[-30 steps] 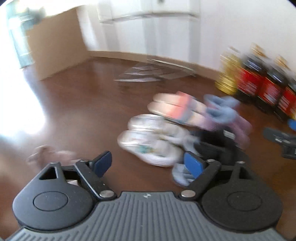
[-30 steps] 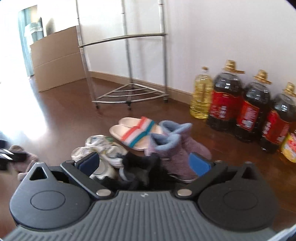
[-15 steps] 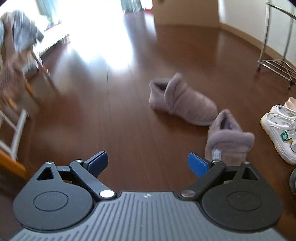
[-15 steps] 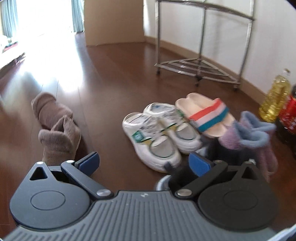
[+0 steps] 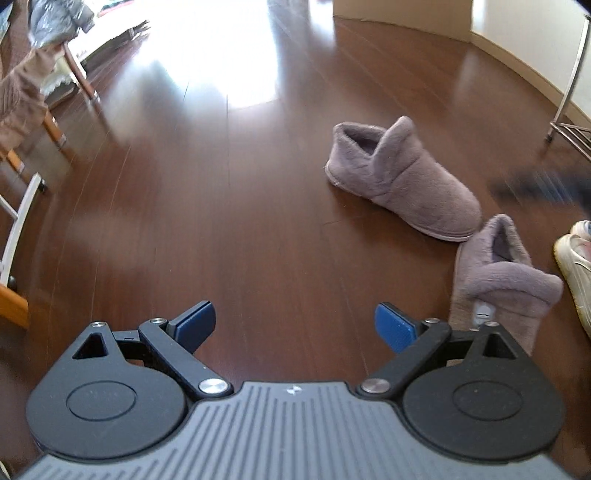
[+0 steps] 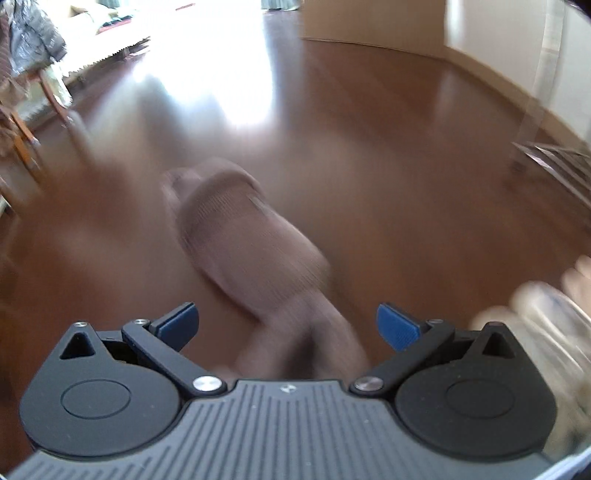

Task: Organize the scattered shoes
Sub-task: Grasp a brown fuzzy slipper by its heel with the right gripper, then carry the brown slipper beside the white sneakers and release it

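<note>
Two mauve plush slipper boots lie on the dark wood floor. In the left wrist view the far boot (image 5: 402, 181) lies on its sole, and the near boot (image 5: 498, 280) lies beside my right finger. My left gripper (image 5: 295, 326) is open over bare floor, left of both boots. The right wrist view is blurred by motion: my right gripper (image 6: 288, 325) is open above the two boots, the far boot (image 6: 243, 232) ahead and the near boot (image 6: 310, 339) between its fingers, not held. A white sneaker (image 5: 576, 266) shows at the right edge.
Chair legs and draped clothing (image 5: 33, 92) stand at the left. A metal rack (image 5: 572, 103) stands by the wall at the right, a cardboard box (image 5: 402, 14) at the back. A dark blurred shape (image 5: 539, 184) crosses the right side. Blurred pale shoes (image 6: 546, 306) lie at the right.
Both grippers swung left, away from the shoe pile and bottles, toward the two mauve boots. The right gripper now hangs over them, still moving. Both stayed open.
</note>
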Tool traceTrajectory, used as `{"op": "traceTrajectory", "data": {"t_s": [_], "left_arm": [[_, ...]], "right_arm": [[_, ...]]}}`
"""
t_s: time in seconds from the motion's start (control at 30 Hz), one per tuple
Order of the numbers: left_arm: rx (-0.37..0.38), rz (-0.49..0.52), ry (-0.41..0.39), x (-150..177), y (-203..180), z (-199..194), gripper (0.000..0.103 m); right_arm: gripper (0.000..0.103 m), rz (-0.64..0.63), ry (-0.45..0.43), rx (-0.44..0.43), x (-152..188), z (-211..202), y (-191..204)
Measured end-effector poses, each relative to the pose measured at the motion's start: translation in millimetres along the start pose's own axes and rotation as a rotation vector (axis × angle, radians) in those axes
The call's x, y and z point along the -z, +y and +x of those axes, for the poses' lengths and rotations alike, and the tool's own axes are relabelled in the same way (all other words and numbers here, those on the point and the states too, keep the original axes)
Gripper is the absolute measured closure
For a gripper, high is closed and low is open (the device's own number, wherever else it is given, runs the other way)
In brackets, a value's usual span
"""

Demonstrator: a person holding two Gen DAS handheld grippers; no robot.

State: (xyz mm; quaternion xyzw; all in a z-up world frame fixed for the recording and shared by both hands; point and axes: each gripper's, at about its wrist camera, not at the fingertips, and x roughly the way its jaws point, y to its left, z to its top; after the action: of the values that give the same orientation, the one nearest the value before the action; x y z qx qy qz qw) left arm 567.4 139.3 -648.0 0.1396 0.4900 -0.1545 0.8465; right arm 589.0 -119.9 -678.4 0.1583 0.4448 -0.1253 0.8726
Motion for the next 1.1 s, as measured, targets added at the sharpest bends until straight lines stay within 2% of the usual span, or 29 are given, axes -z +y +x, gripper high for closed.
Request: {"op": "traceTrajectory", "data": {"t_s": [0.07,0.1,0.2,0.33,0.37,0.4,0.47,0.53,0.57,0.7,0.77,0.87,0.97,1.1], "left_arm": [[0.003,-0.029,0.022,1.3,11.2,5.2,0.008],[0.002,-0.049,0.027,2.6,18.3,6.9,0.008],[-0.008,-0.107,0.04,6.3,37.5,12.6,0.008],[-0.017,-0.157,0.063,14.7,54.7,14.7,0.008],[-0.018,-0.162,0.066,15.5,56.6,14.8,0.008],[-0.018,-0.165,0.071,16.8,58.6,14.4,0.008],[-0.019,-0.168,0.077,19.2,61.6,12.7,0.008],[-0.019,-0.163,0.071,19.8,60.3,9.5,0.008],[-0.016,-0.156,0.064,20.1,57.9,6.7,0.008],[0.012,-0.112,0.029,21.1,41.0,-3.6,0.008],[0.033,-0.085,0.013,22.7,29.2,-7.6,0.008],[0.062,-0.045,-0.011,24.9,12.4,-13.0,0.008],[0.095,-0.021,-0.044,27.0,-1.4,-25.0,0.008],[0.14,0.017,-0.071,29.2,-19.2,-32.2,0.008]], "right_arm": [[0.001,0.033,0.012,-0.02,-45.1,33.8,23.7],[0.001,0.044,0.019,-0.003,-62.6,48.6,32.9],[0.001,0.051,0.061,0.108,-96.3,90.0,54.9],[0.004,0.101,0.218,0.218,-90.1,144.8,56.7],[0.008,0.144,0.22,0.182,-80.3,150.5,50.5],[0.035,0.188,0.216,0.15,-72.0,153.3,44.3],[0.056,0.28,0.162,0.104,-66.1,138.9,33.4],[0.084,0.349,0.117,0.048,-65.3,123.5,22.3],[0.086,0.417,0.092,-0.012,-67.4,108.7,9.6],[0.089,0.568,0.021,-0.133,-61.5,57.8,-30.6],[0.089,0.582,-0.008,-0.16,-53.3,29.2,-47.1],[0.09,0.609,-0.062,-0.19,-44.4,-5.3,-63.7],[0.09,0.643,-0.175,-0.198,-30.0,-76.6,-85.7],[0.09,0.736,-0.261,-0.173,2.7,-155.6,-116.4]]}}
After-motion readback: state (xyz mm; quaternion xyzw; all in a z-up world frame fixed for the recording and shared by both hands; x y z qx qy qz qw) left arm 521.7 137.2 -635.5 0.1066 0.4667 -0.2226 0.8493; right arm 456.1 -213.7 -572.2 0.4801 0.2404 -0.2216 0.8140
